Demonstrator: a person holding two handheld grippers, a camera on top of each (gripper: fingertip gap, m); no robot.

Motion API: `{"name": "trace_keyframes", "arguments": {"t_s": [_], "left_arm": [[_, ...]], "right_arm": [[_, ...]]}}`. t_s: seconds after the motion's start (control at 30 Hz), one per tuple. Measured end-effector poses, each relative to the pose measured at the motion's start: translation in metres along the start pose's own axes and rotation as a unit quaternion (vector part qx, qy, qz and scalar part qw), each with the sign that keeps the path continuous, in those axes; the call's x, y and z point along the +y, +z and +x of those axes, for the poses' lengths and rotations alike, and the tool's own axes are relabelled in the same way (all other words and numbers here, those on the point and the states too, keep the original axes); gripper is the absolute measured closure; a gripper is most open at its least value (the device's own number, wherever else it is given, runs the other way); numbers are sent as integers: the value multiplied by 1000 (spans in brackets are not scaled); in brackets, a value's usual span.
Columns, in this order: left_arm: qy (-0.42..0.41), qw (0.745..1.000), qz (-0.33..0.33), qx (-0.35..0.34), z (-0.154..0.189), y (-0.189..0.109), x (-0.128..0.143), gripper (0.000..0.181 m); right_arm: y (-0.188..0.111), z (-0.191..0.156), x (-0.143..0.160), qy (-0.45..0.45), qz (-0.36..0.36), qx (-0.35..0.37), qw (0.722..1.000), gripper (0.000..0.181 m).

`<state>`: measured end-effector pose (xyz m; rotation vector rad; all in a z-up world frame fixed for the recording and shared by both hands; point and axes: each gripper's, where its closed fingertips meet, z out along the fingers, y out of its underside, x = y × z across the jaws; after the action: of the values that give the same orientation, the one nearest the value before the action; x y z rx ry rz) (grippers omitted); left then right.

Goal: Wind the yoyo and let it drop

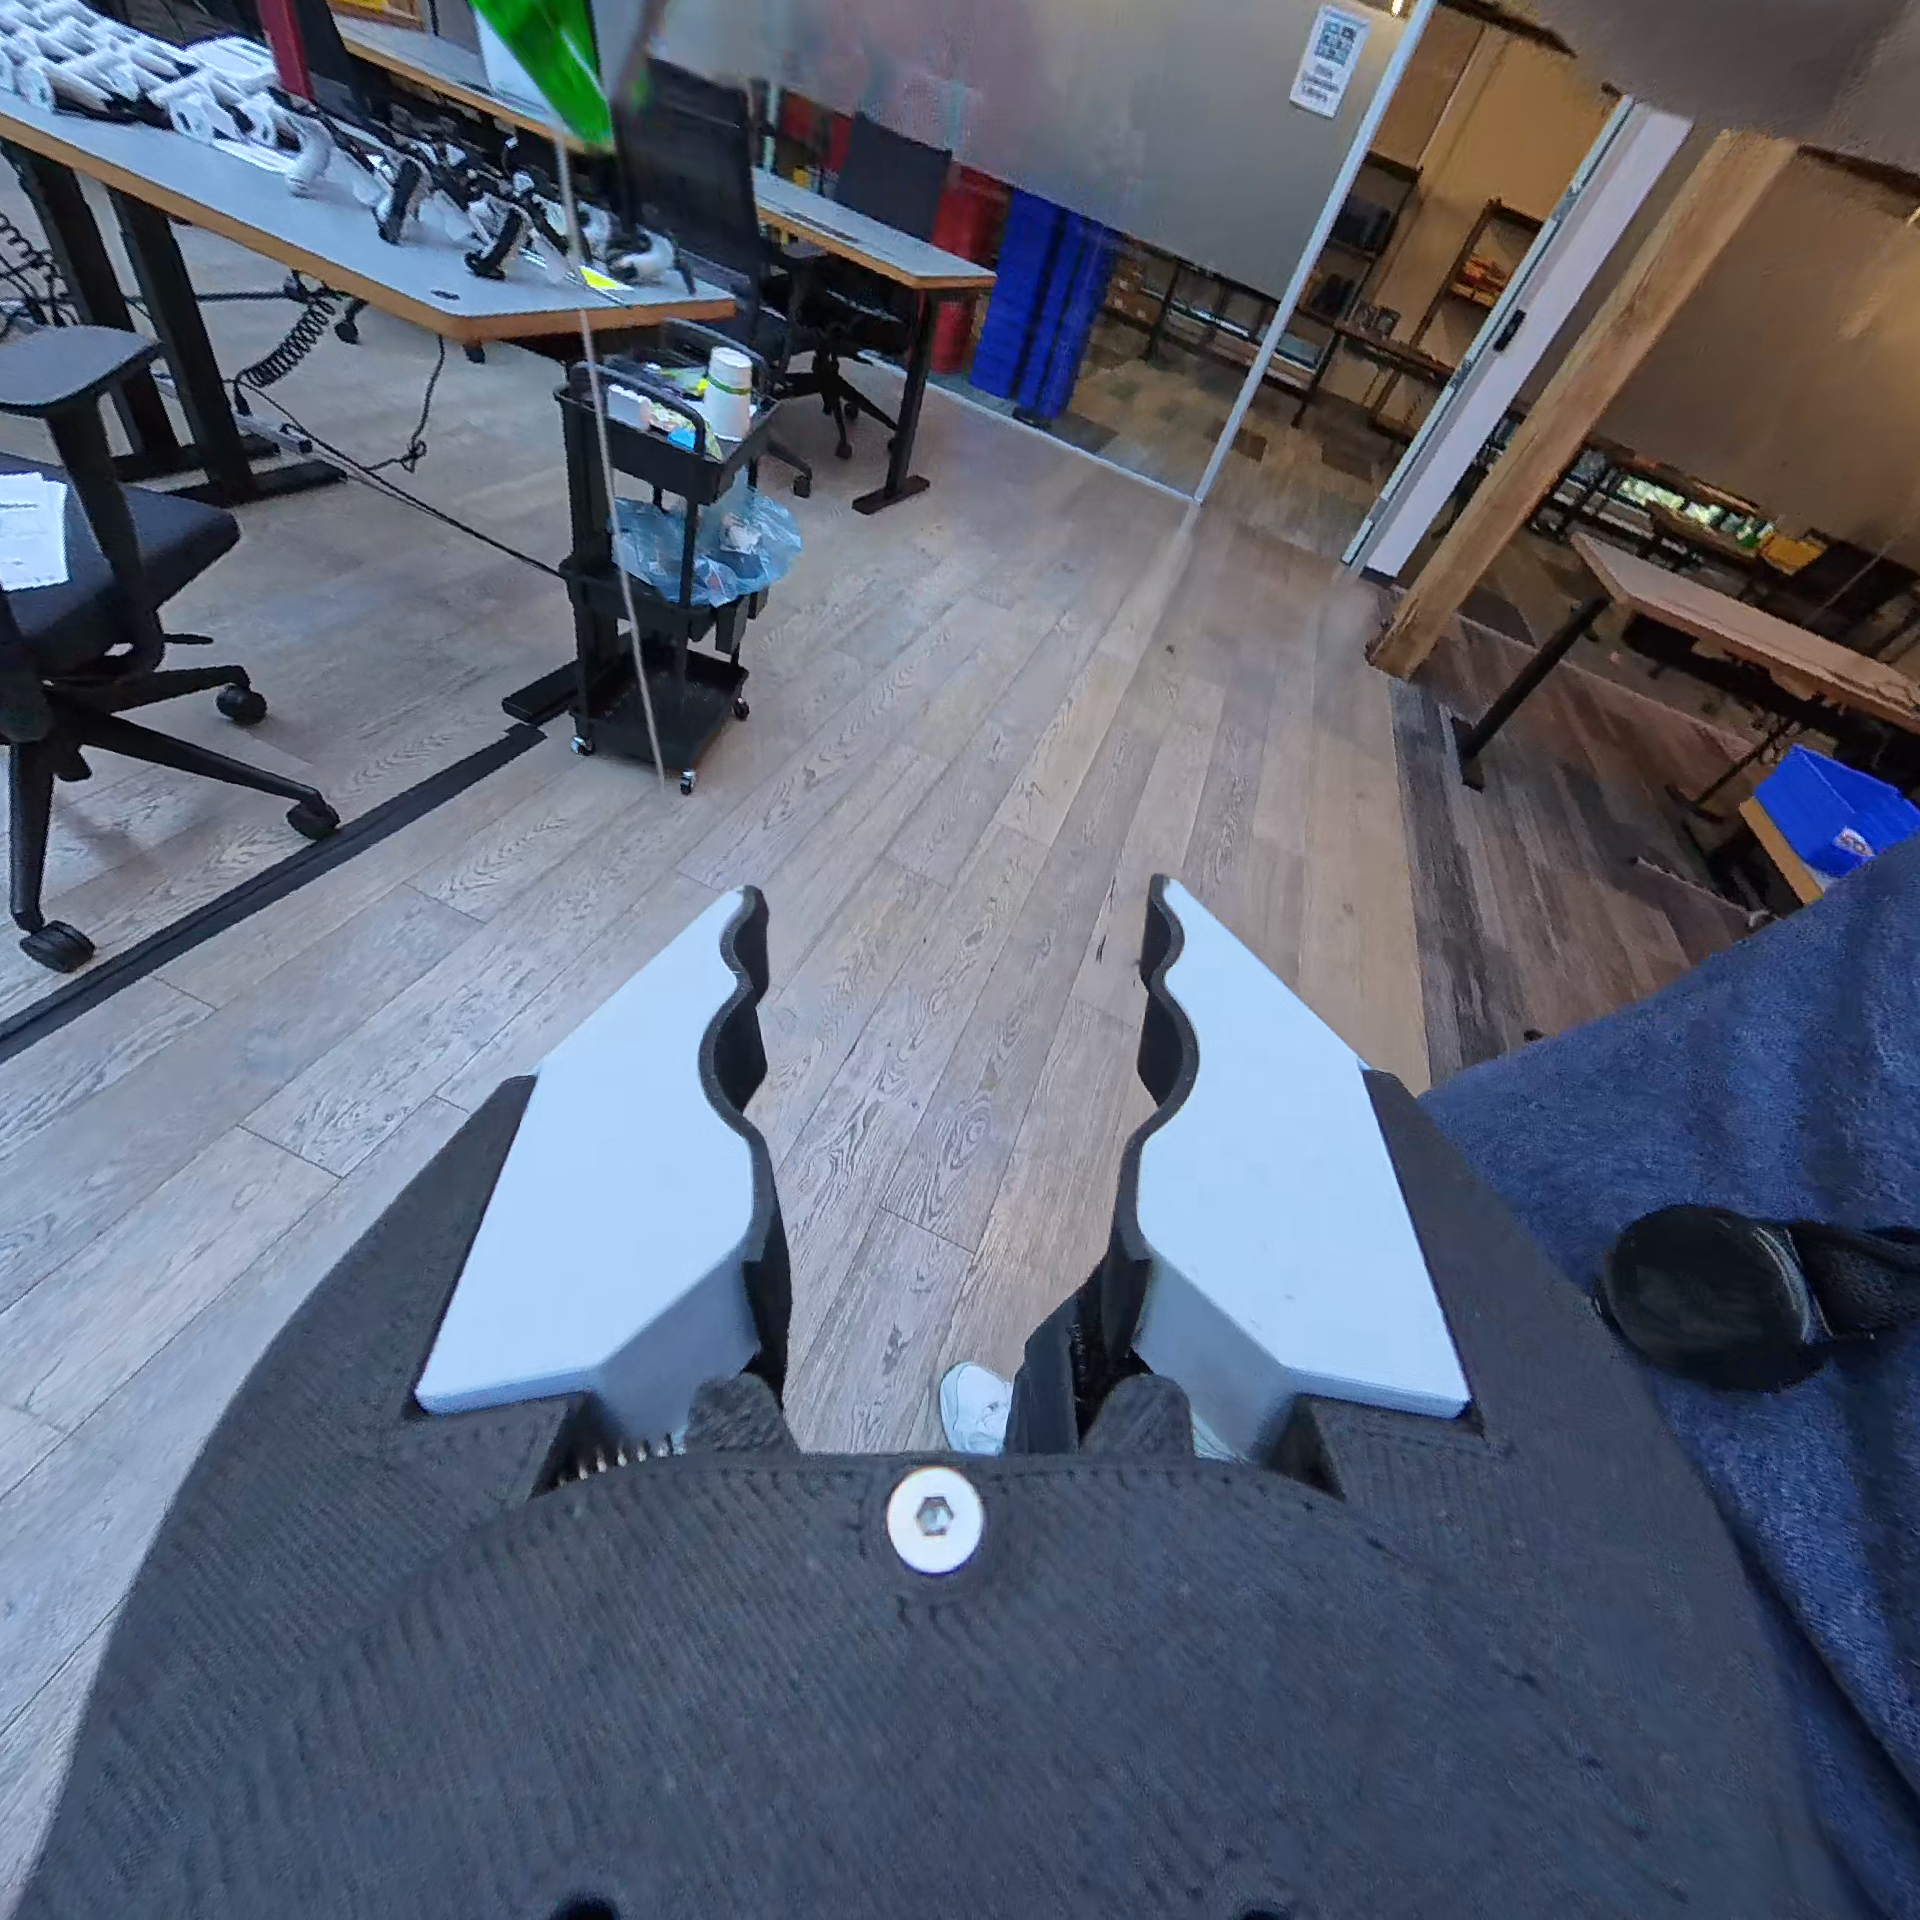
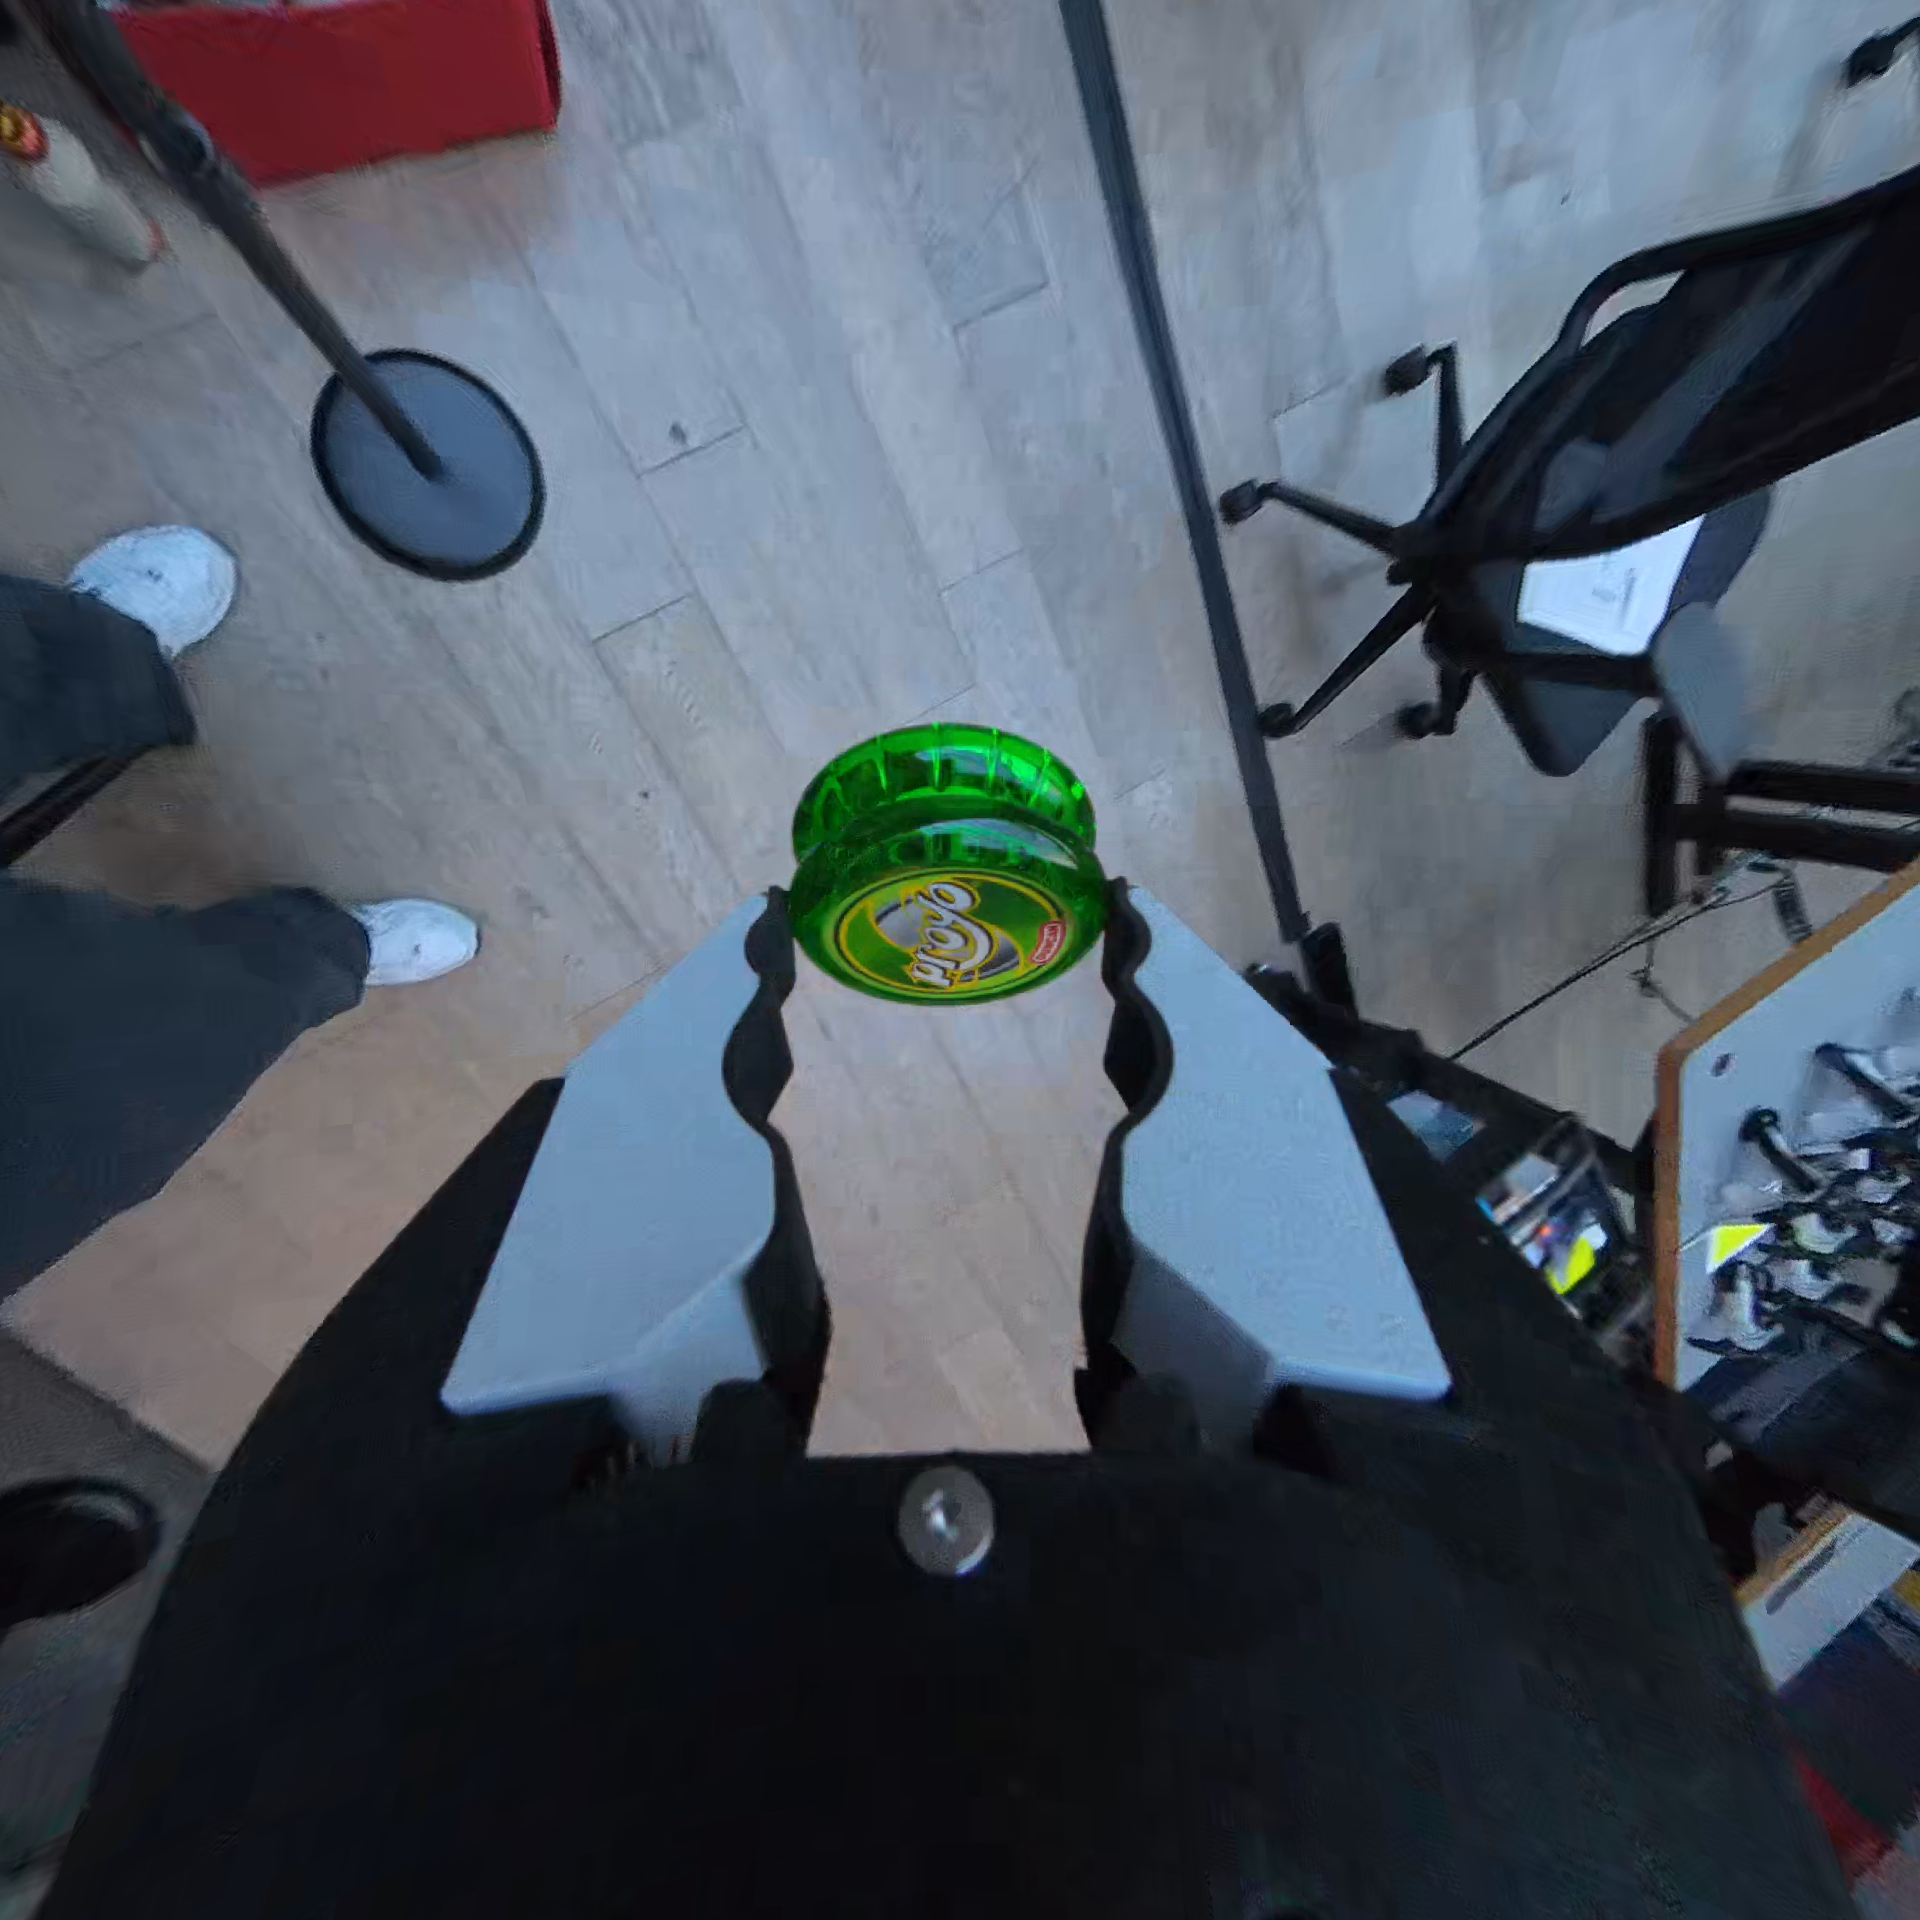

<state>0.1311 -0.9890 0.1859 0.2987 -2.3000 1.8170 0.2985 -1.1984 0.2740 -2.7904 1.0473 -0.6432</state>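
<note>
The yoyo [image 2: 943, 878], clear green with a printed disc on its near face, sat pinched between the tips of the right gripper [image 2: 943, 914], well above the floor [image 2: 852, 343]. Its jaws stood fairly wide, each tip pressed against one side of the yoyo's rim, with the camera looking almost straight down.

That floor was pale wood plank. In the left wrist view a long grey desk [image 1: 312, 239] ran along the far left, cluttered with small black and white devices. A black chair [image 1: 94, 603] stood in front of it with papers on the seat, and a black cart [image 1: 665, 561] stood just off the desk's end, carrying a paper cup and a bluish bag. A person's blue garment filled the right edge.

The left gripper [image 1: 956, 914] hovered over bare floor with its jaws spread wide and nothing between them. At the top of that view a blurred green shape, apparently the yoyo, showed, and a thin pale string [image 1: 613, 499] hung down from it in front of the cart.

In the right wrist view a round black stand base [image 2: 428, 462] rested on the floor, near two white shoes [image 2: 416, 940] below dark trouser legs.
</note>
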Motion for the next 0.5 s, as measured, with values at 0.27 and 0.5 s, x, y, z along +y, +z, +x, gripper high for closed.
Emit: {"name": "trace_keyframes", "arguments": {"t_s": [0.27, 0.5], "left_arm": [[18, 1000, 20, -15, 2, -3, -20, 110], [43, 998, 22, 39, 39, 34, -33, 111]], "right_arm": [[-140, 64, -148, -58, 190, 123, 972, 122], [-296, 11, -231, -252, 241, 178, 920, 122]]}}
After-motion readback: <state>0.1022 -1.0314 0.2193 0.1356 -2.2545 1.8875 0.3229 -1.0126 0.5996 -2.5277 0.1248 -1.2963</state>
